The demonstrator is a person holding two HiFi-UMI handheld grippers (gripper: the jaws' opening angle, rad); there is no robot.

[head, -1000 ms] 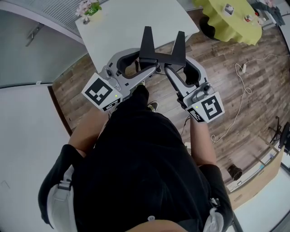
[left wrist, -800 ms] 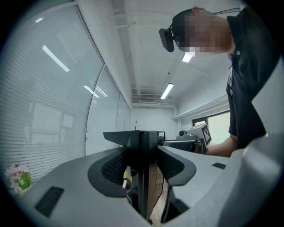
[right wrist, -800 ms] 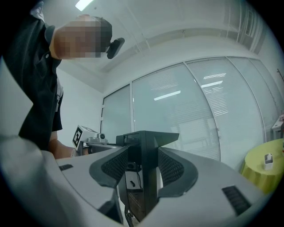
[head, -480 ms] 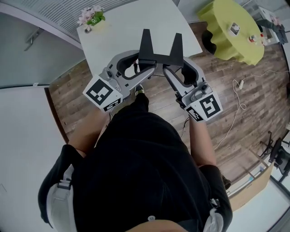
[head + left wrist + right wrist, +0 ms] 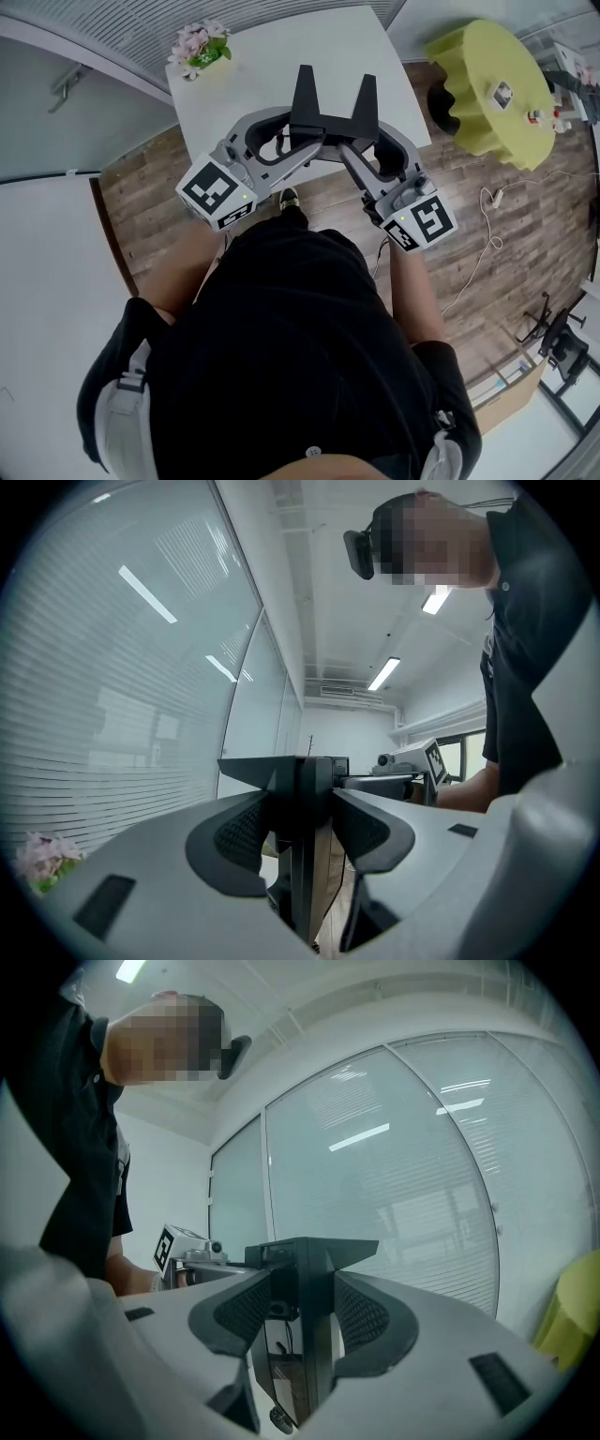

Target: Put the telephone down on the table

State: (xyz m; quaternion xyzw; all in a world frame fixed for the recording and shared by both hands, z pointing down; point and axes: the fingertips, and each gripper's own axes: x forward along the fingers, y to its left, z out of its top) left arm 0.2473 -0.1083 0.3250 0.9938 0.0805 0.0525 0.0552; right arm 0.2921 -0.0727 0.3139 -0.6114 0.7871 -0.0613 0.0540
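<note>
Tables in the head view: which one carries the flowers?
The white square table straight ahead, with pink flowers at its far left corner. The round yellow-green table to the right has only small items.

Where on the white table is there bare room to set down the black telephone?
Most of the white table is bare: the wide stretch from the flowers at its far left corner across to its right edge. Only that corner is taken. The yellow-green round table to the right holds small things.
</note>
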